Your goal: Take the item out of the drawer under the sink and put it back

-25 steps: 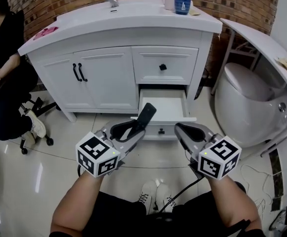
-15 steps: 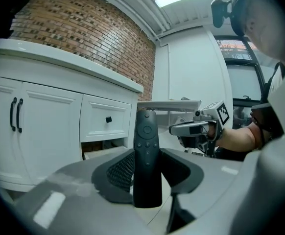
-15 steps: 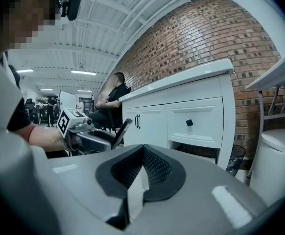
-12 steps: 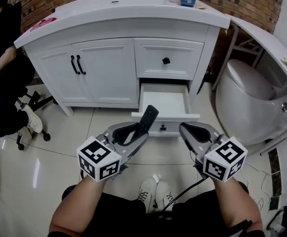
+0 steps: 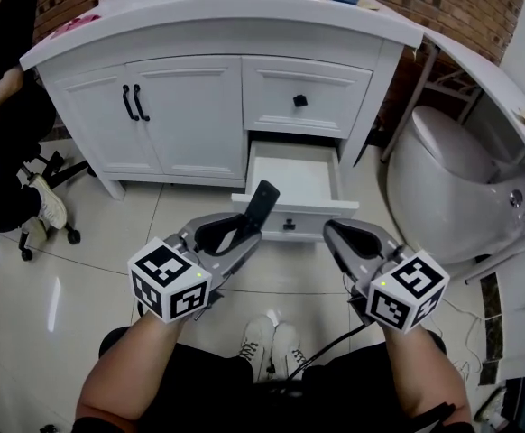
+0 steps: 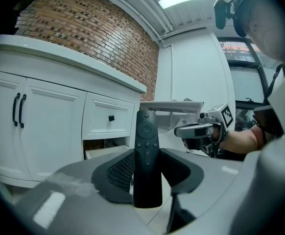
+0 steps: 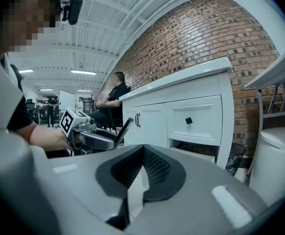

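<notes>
The left gripper (image 5: 244, 238) has its jaws clamped on the remote (image 5: 261, 207), just in front of the open drawer (image 5: 297, 177) — long axis upright, top tipped toward the drawer. The right gripper (image 5: 336, 234), jaws together and empty, hangs beside the drawer front — the left looks better placed for the return.

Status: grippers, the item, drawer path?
Left gripper shut on black remote, held outside the drawer. Right gripper shut, empty. Bottom drawer open, nothing blocking it.

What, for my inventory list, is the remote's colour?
Black remote; left gripper view shows it best.
</notes>
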A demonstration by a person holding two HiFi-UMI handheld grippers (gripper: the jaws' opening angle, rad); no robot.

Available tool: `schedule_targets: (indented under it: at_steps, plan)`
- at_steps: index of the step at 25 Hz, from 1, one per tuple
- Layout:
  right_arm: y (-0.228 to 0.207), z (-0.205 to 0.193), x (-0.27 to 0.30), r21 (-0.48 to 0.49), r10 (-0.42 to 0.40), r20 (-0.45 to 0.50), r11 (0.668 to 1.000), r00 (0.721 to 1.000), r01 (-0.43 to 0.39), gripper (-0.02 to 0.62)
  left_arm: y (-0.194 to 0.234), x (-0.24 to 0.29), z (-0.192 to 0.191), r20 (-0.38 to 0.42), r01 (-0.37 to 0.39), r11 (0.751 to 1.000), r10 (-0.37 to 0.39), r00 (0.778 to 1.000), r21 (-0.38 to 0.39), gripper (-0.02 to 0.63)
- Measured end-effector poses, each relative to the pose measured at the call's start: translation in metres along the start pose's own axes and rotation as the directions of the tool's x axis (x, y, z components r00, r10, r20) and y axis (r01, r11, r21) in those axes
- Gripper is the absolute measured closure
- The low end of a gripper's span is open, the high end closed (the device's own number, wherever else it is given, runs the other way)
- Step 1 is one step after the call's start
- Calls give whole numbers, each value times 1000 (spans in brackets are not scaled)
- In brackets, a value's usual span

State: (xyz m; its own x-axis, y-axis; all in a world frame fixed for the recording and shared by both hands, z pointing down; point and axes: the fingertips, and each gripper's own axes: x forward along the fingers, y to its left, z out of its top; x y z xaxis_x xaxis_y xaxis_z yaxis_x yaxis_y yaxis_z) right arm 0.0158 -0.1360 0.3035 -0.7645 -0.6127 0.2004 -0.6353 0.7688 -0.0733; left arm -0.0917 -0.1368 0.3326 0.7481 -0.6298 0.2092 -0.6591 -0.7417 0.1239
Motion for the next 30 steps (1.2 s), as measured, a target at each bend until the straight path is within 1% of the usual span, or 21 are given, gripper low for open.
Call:
schedule_targets:
  at_steps: [4,10,16,19,21,24,28,30]
  plan:
    - [-1,-5,-4,4,-4,-9,1000,1000,4,592,-3,2,-2,0,-1,1000,1,1000,10,437]
    - [2,-4,-3,0,4,-7,1000,1000,-4,592,-1,8,-4,-27,-5,999,5,1000,35,437]
    - [1,-5,-5,2,1,-10,1000,1000,-1,592,-5,8,0,-19,-3,998,4,1000,55,437]
    - [0,-4,-5,7,-1,-5,1000,1000,1,592,-3,8,6,-25,-17,995,20,999,100,437]
    - [-1,-3,-5,10,-4,-1,1000,1000,4,592,-1,10,13,-32,-27,988,32,999,149,437]
    - [-4,-4,-7,16,-15,0,1000,1000,15,592,3,16,26,-44,-45,970,57,997,238,437]
    - [-9,-8,-7,31,-26,1,999,1000,26,592,18,26,38,-74,-59,954,85,994,295,437]
    - [-10,-9,-6,36,-23,1,999,1000,23,592,28,34,41,-98,-64,935,104,990,348,437]
